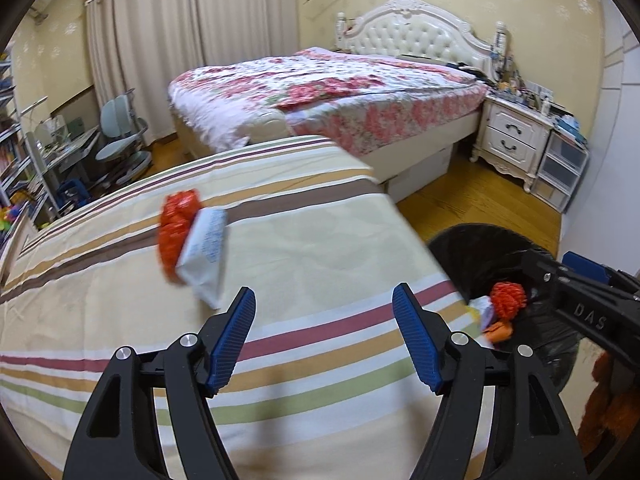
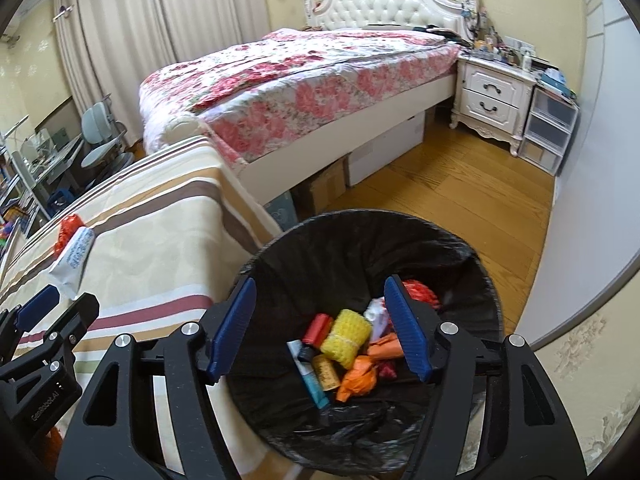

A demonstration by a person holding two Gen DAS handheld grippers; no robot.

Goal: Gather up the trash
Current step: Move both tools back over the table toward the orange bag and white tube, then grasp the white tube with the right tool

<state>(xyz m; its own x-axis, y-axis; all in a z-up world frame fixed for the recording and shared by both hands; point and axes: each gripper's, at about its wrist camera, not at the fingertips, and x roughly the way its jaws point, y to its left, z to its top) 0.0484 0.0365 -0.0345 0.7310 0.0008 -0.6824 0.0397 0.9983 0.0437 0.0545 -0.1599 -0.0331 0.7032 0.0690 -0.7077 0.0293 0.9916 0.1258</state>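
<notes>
An orange mesh bag [image 1: 178,228] and a white packet [image 1: 205,252] lie together on the striped bedcover [image 1: 320,248]. My left gripper [image 1: 324,300] is open and empty, just in front of the packet. My right gripper [image 2: 320,292] is open and empty above a black-lined trash bin [image 2: 472,264], which holds a yellow mesh roll [image 2: 346,338], orange wrappers [image 2: 360,374] and other trash. The bin [image 1: 472,248] shows at the bed's right edge in the left wrist view. The bag and packet [image 2: 74,254] show far left in the right wrist view.
A floral-covered bed [image 2: 304,80] with a white headboard stands behind. A cluttered white nightstand [image 2: 490,96] and plastic drawers [image 2: 548,128] are at the right. Wooden floor [image 2: 460,192] lies beyond the bin. A desk and chair [image 1: 120,136] are at the left.
</notes>
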